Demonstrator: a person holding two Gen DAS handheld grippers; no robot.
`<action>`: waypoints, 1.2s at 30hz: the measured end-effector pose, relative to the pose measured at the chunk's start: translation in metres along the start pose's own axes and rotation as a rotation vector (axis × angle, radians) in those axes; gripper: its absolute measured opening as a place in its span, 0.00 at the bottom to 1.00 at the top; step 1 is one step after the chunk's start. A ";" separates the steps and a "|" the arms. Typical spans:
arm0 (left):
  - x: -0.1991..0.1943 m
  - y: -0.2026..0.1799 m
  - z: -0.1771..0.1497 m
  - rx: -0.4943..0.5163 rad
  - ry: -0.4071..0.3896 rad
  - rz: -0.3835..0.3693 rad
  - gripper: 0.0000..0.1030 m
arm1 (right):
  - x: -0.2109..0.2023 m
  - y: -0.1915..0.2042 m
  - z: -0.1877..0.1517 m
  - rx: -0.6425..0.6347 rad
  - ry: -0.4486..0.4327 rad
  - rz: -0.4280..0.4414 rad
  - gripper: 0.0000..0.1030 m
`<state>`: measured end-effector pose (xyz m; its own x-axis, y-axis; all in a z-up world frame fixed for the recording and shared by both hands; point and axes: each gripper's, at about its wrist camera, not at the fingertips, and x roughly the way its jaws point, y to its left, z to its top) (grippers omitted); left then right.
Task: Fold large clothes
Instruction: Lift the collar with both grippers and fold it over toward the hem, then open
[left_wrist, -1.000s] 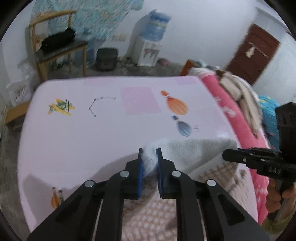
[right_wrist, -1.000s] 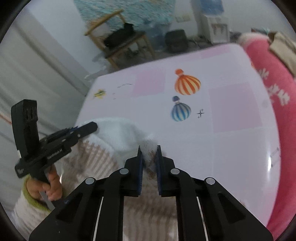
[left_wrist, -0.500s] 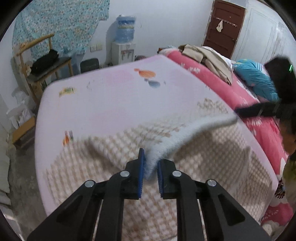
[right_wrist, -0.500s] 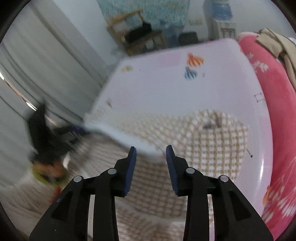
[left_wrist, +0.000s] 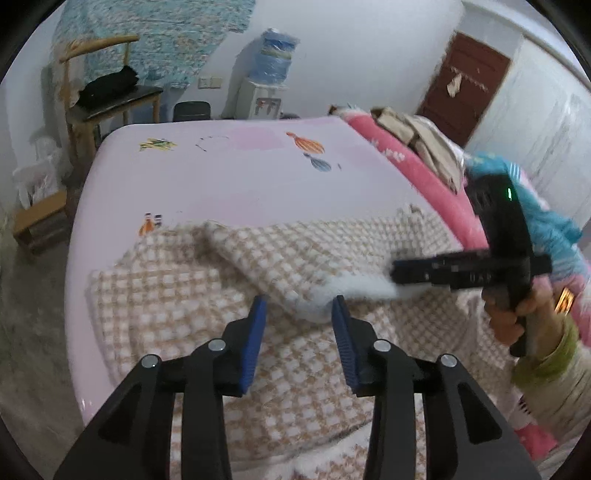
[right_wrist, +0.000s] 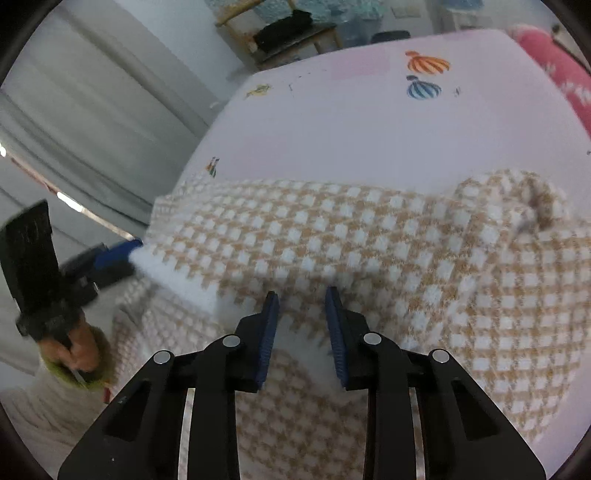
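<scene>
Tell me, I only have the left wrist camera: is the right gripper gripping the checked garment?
Observer: No. In the right wrist view the right gripper has its jaws apart. They have just been closing a little, but the pads press on nothing, and the checked garment lies beneath them.
Operator: What's beside the bed on that side?
Observer: Grey curtains hang along its left edge.
</scene>
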<state>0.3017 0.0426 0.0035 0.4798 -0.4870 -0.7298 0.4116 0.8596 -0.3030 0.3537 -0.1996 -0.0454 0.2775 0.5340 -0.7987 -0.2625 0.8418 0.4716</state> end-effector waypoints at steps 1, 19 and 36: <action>-0.005 0.002 0.003 -0.012 -0.021 -0.016 0.35 | -0.002 0.002 -0.002 0.001 0.004 -0.003 0.27; 0.071 -0.027 0.016 0.157 0.133 0.079 0.36 | -0.026 0.005 0.008 -0.069 -0.039 -0.303 0.26; 0.089 -0.004 0.050 0.065 0.124 0.178 0.40 | 0.031 0.020 0.053 -0.084 -0.023 -0.095 0.36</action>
<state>0.3811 -0.0119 -0.0294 0.4522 -0.3024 -0.8391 0.3801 0.9164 -0.1254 0.4059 -0.1620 -0.0409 0.3257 0.4547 -0.8290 -0.3100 0.8797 0.3607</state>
